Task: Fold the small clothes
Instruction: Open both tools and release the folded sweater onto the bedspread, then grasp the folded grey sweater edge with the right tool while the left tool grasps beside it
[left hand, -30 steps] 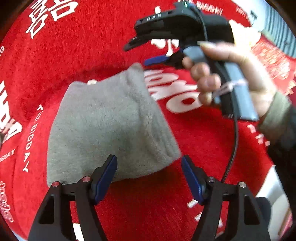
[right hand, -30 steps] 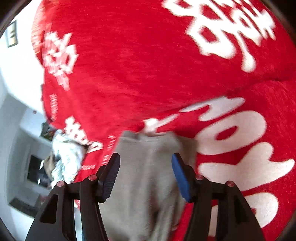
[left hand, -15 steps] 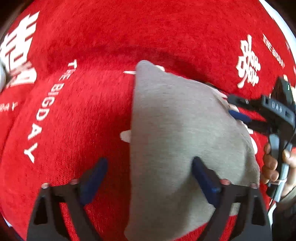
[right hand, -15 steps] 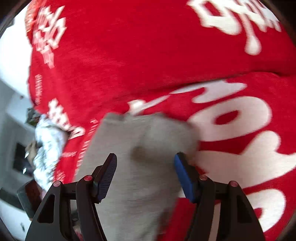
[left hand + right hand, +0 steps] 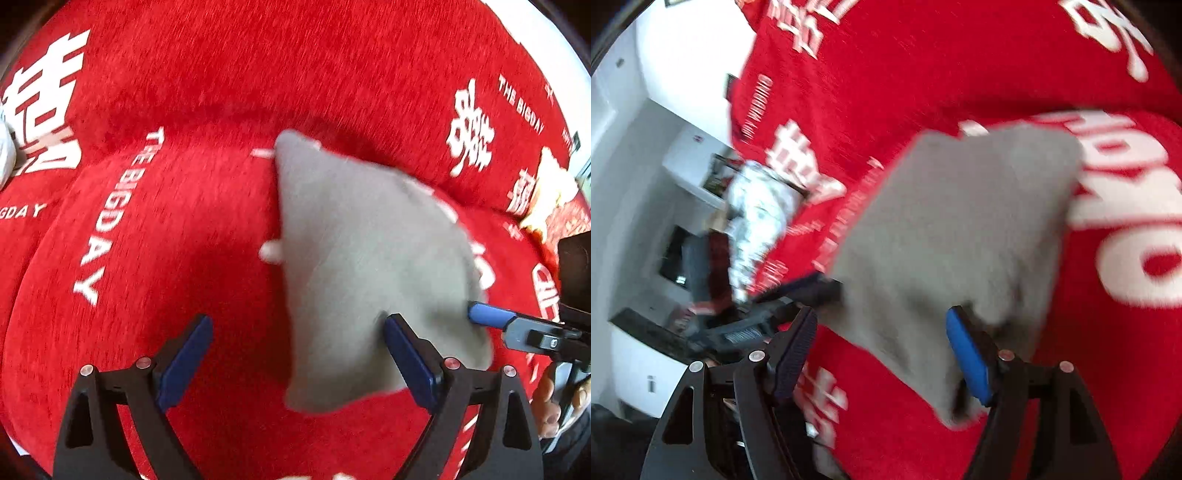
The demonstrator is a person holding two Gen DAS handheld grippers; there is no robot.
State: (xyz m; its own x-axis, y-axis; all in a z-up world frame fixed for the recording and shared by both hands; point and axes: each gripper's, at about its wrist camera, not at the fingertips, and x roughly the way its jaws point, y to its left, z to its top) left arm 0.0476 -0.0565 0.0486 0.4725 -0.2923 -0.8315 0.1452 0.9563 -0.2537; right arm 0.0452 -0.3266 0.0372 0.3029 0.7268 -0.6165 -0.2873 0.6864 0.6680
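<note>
Home: red printed bedspread [image 5: 221, 92], white walls [image 5: 657, 92]

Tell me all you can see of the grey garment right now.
The grey garment is a small piece of soft, fuzzy knit, plain and without print, lying folded into a roughly wedge shape on the red printed cover. Its far end narrows to a corner; the near end is broader and slightly puffed. The left gripper is open, one finger over the cloth. The right gripper is open too, its blue finger at the cloth's edge. Blur hides seams.
</note>
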